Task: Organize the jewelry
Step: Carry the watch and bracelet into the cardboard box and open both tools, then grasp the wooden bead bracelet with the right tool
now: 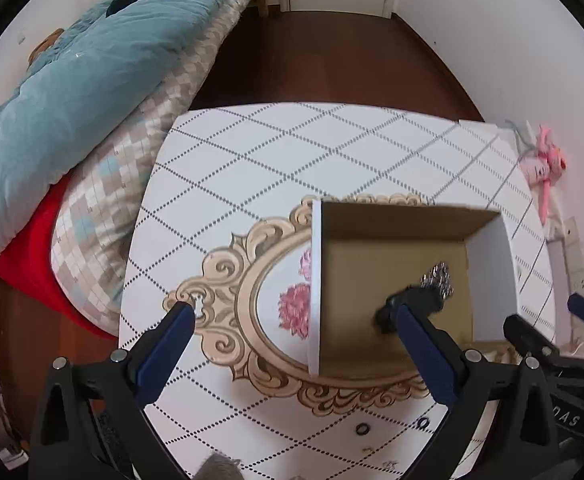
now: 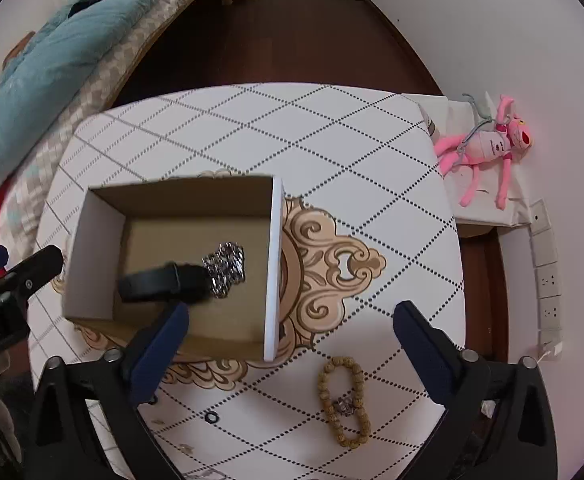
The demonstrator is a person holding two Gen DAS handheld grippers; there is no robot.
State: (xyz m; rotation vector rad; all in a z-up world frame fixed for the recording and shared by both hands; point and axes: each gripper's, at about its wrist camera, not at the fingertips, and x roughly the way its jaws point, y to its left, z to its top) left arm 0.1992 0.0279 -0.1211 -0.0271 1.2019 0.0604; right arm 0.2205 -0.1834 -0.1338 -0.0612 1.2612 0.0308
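Both of my grippers are hanging above the tabletop with nothing in them. My right gripper is spread wide, one blue finger over the near edge of the cardboard box, the other out over the diamond-pattern cover. My left gripper is gaping just as wide, its right finger lined up over the inside of the box, its left one over the gold scrollwork print.

Closest to me in the right view is a tan beaded bracelet lying flat on the tabletop in a long loop, just off the near right corner of the box, between my right gripper's fingers. Something small and silvery sits on its middle, can't tell what. A little black ring lies on the cover to the left of it, and a second one is half hidden under my finger.

Inside the box, on the brown floor, there's a black strap piece with a sparkly silver chunk touching its right end. Might be one item, might be two, too blurry to say.

Farther back, past the far right corner of the tabletop, a pink plush toy lies on a white surface. Off to the left is the bed with a blue duvet, and dark wood floor behind it all.
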